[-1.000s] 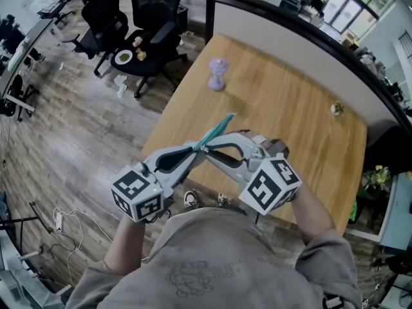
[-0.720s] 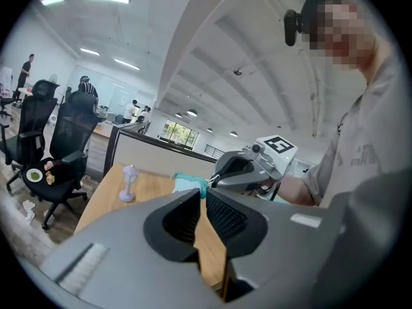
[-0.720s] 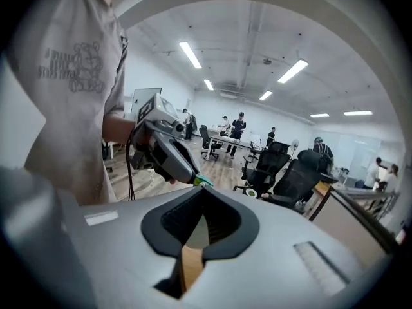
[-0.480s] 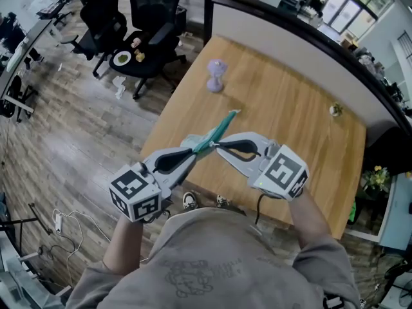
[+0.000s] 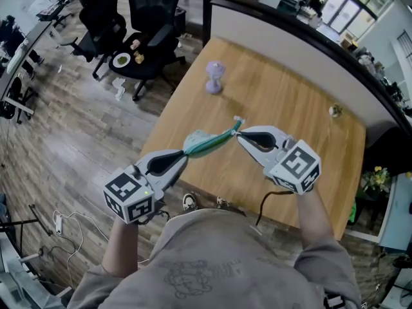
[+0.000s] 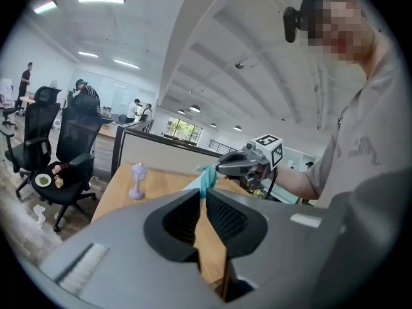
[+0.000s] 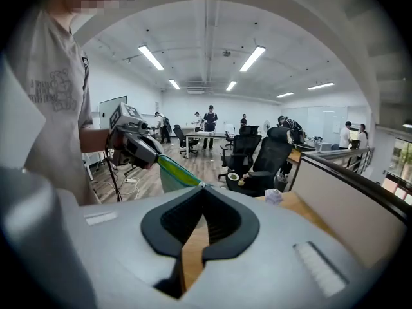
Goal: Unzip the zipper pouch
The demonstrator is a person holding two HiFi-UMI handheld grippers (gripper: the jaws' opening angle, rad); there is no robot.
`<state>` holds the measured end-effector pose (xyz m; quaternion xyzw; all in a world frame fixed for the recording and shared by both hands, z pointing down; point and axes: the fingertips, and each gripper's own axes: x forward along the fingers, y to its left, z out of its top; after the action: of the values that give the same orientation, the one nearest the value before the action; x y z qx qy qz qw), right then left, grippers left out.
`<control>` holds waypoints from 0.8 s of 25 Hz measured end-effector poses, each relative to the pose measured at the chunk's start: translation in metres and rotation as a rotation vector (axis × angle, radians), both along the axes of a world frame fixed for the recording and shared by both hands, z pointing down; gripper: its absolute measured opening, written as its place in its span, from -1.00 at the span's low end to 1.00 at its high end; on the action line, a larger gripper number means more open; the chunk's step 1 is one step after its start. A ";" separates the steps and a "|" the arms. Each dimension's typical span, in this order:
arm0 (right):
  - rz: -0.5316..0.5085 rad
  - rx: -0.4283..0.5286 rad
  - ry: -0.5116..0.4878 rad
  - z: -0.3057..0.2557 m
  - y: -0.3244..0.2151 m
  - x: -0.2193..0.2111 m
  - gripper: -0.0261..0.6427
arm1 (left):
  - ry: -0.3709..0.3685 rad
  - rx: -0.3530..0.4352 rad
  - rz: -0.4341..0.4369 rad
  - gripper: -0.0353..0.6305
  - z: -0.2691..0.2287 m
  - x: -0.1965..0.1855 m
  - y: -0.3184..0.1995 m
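Note:
A teal zipper pouch [image 5: 209, 143] hangs stretched in the air over the near edge of the wooden table [image 5: 290, 102]. My left gripper [image 5: 187, 153] is shut on its left end, which bunches up beside the jaws. My right gripper [image 5: 239, 131] is shut on the small white zipper pull at the pouch's right end. In the left gripper view the pouch [image 6: 206, 177] runs from my left gripper [image 6: 201, 197] to the right gripper [image 6: 239, 165]. The right gripper view shows the pouch [image 7: 172, 171] leading from my right gripper [image 7: 203, 187] to the left gripper [image 7: 138, 145].
A small purple figurine [image 5: 215, 76] stands at the table's far left and a tiny pale object [image 5: 335, 110] at its right. Black office chairs [image 5: 151, 18] are on the wood floor beyond. A dark-topped partition [image 5: 290, 28] borders the table's far side.
My right gripper has rolled and moved right, away from the left one. The pouch, which stuck out past both grippers, now stretches between them. The left gripper stayed about where it was.

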<state>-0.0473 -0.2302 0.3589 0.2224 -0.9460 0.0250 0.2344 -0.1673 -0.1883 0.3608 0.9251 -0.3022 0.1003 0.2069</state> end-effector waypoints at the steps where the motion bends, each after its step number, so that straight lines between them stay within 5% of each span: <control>1: 0.024 -0.002 0.002 0.002 -0.003 0.007 -0.89 | -0.005 -0.001 -0.006 -0.80 0.001 -0.003 0.000; 20: 0.255 -0.072 -0.126 0.019 -0.023 0.028 -0.88 | 0.019 0.023 -0.150 -0.80 -0.003 -0.019 -0.016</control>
<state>-0.0191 -0.2536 0.3777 0.3301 -0.9215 0.1022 0.1773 -0.1860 -0.2043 0.3580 0.9030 -0.3698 0.0722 0.2063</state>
